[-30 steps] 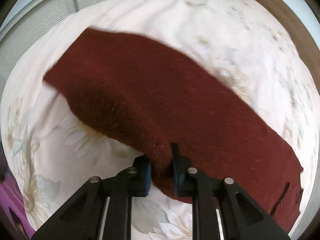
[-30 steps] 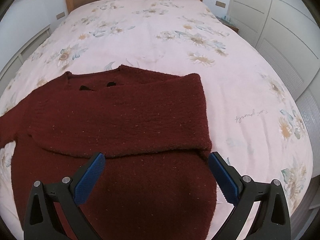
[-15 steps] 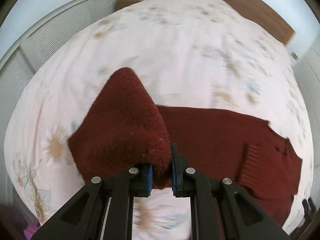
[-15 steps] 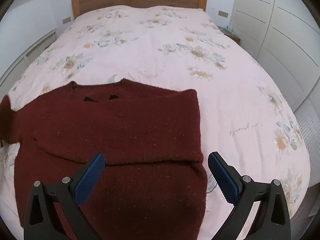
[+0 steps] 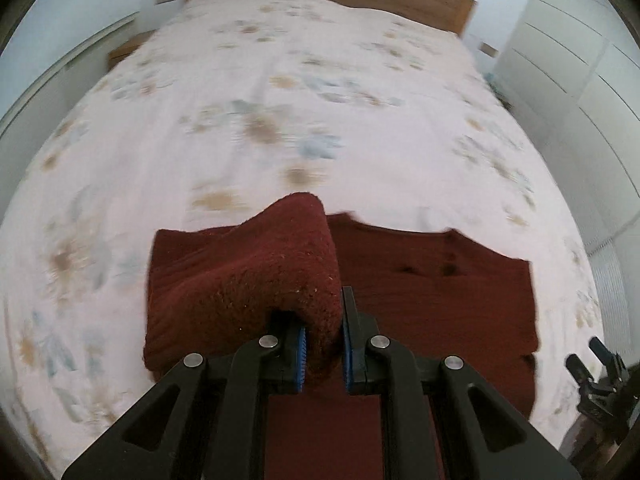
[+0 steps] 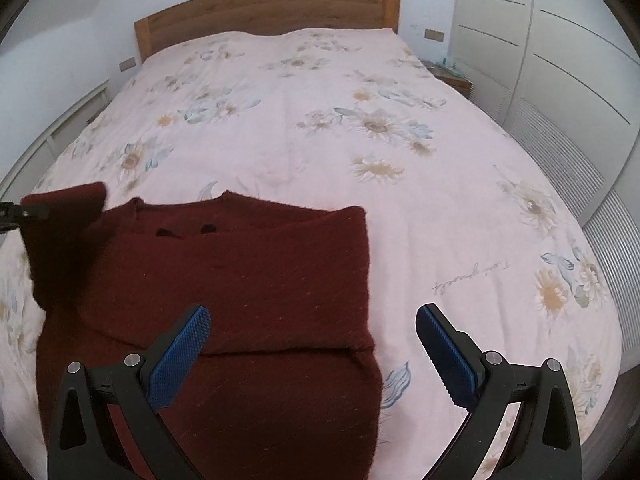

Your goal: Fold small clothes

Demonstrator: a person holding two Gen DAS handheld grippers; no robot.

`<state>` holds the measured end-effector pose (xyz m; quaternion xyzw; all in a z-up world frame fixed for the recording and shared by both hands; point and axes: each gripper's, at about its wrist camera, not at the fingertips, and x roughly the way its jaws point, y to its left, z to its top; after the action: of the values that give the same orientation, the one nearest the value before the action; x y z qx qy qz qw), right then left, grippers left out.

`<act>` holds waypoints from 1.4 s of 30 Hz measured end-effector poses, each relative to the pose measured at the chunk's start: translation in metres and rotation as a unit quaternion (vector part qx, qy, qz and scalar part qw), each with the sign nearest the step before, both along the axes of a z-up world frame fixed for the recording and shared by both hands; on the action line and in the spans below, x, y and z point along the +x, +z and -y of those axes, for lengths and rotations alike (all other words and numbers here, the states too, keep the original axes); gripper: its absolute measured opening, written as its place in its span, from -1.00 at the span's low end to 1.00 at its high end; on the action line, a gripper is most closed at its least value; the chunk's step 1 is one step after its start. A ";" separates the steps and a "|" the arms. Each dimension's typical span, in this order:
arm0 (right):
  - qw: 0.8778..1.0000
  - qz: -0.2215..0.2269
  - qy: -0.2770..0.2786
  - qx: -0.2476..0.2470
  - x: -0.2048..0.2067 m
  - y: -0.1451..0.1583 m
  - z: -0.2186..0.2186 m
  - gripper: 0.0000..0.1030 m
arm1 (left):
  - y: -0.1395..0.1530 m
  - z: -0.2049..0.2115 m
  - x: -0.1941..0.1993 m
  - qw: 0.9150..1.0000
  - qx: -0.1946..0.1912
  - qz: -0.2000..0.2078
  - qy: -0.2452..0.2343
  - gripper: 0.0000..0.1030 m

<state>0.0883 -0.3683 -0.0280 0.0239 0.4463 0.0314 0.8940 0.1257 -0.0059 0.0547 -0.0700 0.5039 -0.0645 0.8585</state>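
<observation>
Your left tool (image 5: 323, 346) is clamped on a bunched end of the dark red sweater (image 6: 248, 280), with the knit pinched between the blue pads (image 5: 301, 354) and humped up over the tips. The lifted fold (it looks like a sleeve, though the motion blur makes that hard to confirm) rises above the sweater's left side, while the rest of the garment lies flat on the bed (image 6: 320, 128), near its foot end and toward its left half. On the sweater's right side, one sleeve is folded across the chest, its cuff edge lying straight across the body. Your right tool (image 6: 312, 344) hovers above the sweater's lower right part with its two blue-padded fingers spread wide apart, gripping nothing. Beyond the sweater's neckline, the floral cover stretches to the wooden headboard (image 6: 264, 12).
</observation>
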 end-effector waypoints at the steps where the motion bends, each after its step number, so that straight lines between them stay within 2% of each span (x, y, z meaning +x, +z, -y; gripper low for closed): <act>1: 1.000 0.000 -0.001 0.000 -0.001 0.000 0.001 0.99 | -0.003 0.013 0.004 1.000 0.000 0.001 -0.012 -0.79; 4: 1.000 -0.004 -0.002 0.002 -0.002 -0.004 0.004 0.99 | -0.012 0.048 0.009 0.999 0.010 0.005 -0.041 -0.79; 6: 1.000 -0.011 -0.003 0.005 -0.004 -0.010 0.004 0.99 | -0.028 0.065 0.014 0.999 0.017 -0.005 -0.049 -0.79; 9: 1.000 -0.026 0.001 0.011 -0.008 -0.021 0.003 0.99 | -0.061 0.092 0.016 0.996 0.062 -0.020 -0.068 -0.79; 11: 0.999 -0.032 0.002 0.011 -0.011 -0.027 0.002 0.99 | -0.085 0.099 0.016 0.993 0.091 -0.035 -0.072 -0.78; 14: 0.999 -0.042 0.001 0.012 -0.015 -0.035 0.003 0.99 | -0.116 0.104 0.017 0.989 0.113 -0.064 -0.078 -0.72; 17: 0.999 -0.049 -0.003 0.016 -0.017 -0.041 0.005 0.99 | -0.133 0.104 0.013 0.986 0.125 -0.079 -0.083 -0.67; 18: 0.999 -0.050 -0.004 0.016 -0.018 -0.042 0.005 0.99 | -0.137 0.104 0.012 0.984 0.134 -0.083 -0.086 -0.62; 20: 0.999 -0.051 -0.005 0.019 -0.019 -0.043 0.007 0.99 | -0.142 0.106 0.011 0.981 0.145 -0.091 -0.092 -0.39; 22: 0.999 -0.051 -0.005 0.019 -0.020 -0.043 0.007 0.99 | -0.144 0.107 0.011 0.980 0.148 -0.092 -0.093 -0.30; 24: 0.999 -0.050 -0.005 0.019 -0.020 -0.042 0.008 0.99 | -0.145 0.108 0.012 0.980 0.145 -0.099 -0.094 -0.05; 26: 0.999 -0.048 -0.006 0.021 -0.020 -0.041 0.009 0.99 | -0.147 0.109 0.011 0.979 0.138 -0.110 -0.104 0.49; 31: 0.998 -0.049 -0.005 0.026 -0.022 -0.042 0.010 0.99 | -0.148 0.103 0.008 0.980 0.123 -0.118 -0.105 0.91; 36: 0.998 -0.050 -0.005 0.023 -0.027 -0.041 0.012 0.99 | -0.146 0.086 -0.001 0.980 0.105 -0.121 -0.120 0.97; 40: 0.998 -0.054 -0.010 0.024 -0.028 -0.043 0.013 0.99 | -0.146 0.059 -0.014 0.971 0.150 -0.124 -0.141 0.97; 42: 0.998 -0.054 -0.010 0.024 -0.028 -0.043 0.012 0.99 | -0.141 0.034 -0.016 0.970 0.169 -0.114 -0.136 0.97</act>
<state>0.0602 -0.3799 -0.0707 0.0518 0.4930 0.0318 0.8679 0.1098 -0.0399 -0.0859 0.1384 0.6066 -0.0863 0.7781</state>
